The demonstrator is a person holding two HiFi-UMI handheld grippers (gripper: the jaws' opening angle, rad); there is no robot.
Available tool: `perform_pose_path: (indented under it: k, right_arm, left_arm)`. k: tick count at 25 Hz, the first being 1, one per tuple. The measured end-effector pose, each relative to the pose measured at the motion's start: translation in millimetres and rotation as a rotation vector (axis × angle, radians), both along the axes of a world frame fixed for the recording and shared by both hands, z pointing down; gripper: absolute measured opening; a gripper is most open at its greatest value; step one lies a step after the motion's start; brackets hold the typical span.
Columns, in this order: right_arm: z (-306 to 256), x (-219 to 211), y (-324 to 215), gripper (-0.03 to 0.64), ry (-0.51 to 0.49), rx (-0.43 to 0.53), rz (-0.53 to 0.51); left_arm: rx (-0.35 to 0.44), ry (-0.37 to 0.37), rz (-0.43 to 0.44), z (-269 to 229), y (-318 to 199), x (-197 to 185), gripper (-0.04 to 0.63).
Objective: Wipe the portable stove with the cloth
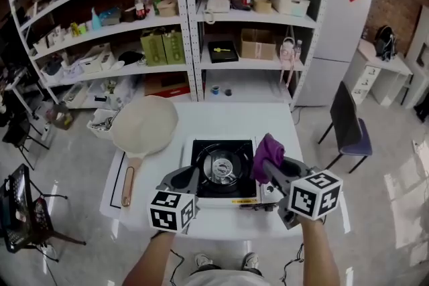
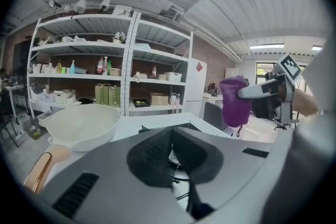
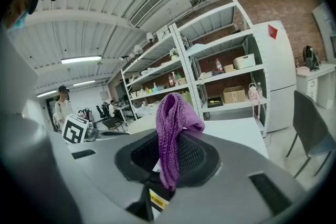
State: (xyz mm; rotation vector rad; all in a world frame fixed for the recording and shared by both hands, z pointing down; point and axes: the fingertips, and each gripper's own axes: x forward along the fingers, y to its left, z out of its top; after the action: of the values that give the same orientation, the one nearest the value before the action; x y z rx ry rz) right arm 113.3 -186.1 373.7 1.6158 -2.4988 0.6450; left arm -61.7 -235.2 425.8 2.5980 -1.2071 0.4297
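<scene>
The portable stove (image 1: 206, 152), black-topped with a round burner, sits at the near middle of the white table (image 1: 234, 118). A purple knitted cloth (image 1: 268, 149) hangs over the stove's right edge, with my right gripper (image 1: 270, 167) shut on it. In the right gripper view the cloth (image 3: 171, 115) droops between the closed jaws. My left gripper (image 1: 190, 179) hovers at the stove's front left corner, shut and holding nothing. From the left gripper view the cloth (image 2: 234, 102) dangles to the right, above the stove's side (image 2: 207, 127).
A cream frying pan (image 1: 144, 122) with a wooden handle (image 1: 127, 185) lies left of the stove, close to the left gripper. Stocked white shelves (image 1: 181, 43) stand behind the table. A dark chair (image 1: 348, 127) is at the right.
</scene>
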Motion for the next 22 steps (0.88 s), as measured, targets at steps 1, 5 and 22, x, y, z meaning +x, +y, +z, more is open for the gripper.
perform_pose_path:
  k: [1, 5, 22]
  right_arm:
    - [-1, 9, 5, 0.061, 0.014, 0.011, 0.012]
    - [-1, 40, 19, 0.061, 0.122, 0.073, 0.080]
    - [-1, 67, 36, 0.061, 0.236, 0.165, 0.067]
  left_arm:
    - [0.006, -0.002, -0.009, -2, 1, 3, 0.006]
    - [0.041, -0.012, -0.043, -13, 7, 17, 0.006]
    - [0.097, -0.065, -0.102, -25, 38, 38, 0.006]
